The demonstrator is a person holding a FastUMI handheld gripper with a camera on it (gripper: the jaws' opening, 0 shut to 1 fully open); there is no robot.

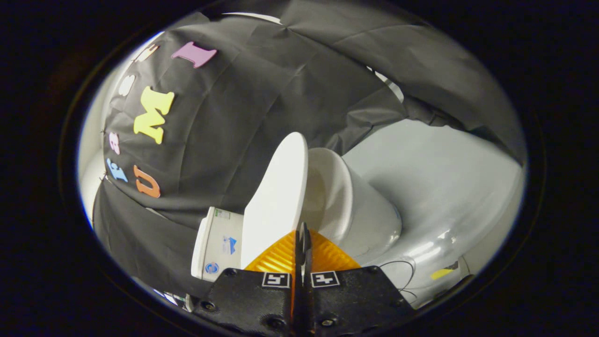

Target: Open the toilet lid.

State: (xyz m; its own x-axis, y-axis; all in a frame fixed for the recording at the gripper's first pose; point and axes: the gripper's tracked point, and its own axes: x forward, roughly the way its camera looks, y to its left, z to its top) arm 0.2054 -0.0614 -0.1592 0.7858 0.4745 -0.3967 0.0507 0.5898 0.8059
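**Booth, toilet lid part-raised: handling entry**

Setting: black cloth wall point(262, 93) behind and to the left; pale glossy floor point(444, 187) to the right, the whole scene rolled hard to one side in the gripper view.

Item 1, toilet point(365, 220): white, bowl opening visible just beyond the lid; cistern point(217, 243) at the wall side, carrying small stickers.

Item 2, toilet lid point(276, 196): white, swung well up off the bowl, standing between bowl and cistern but not yet leaning back on the cistern. Its free edge sits just ahead of the claw.

Item 3, claw point(303, 234): fingers drawn together with barely a slit between them. The tips meet the lid's near edge; whether they pinch that rim or merely press against it cannot be told from this angle.

Handling note: the lift appears mostly done. To finish well, follow the hinge arc and push the lid toward the cistern instead of straight ahead. Keep contact low on the rim and ease off near upright, lest the lid slap back or drop shut.

Loose cable point(402, 271) on floor, right of claw: keep clear.
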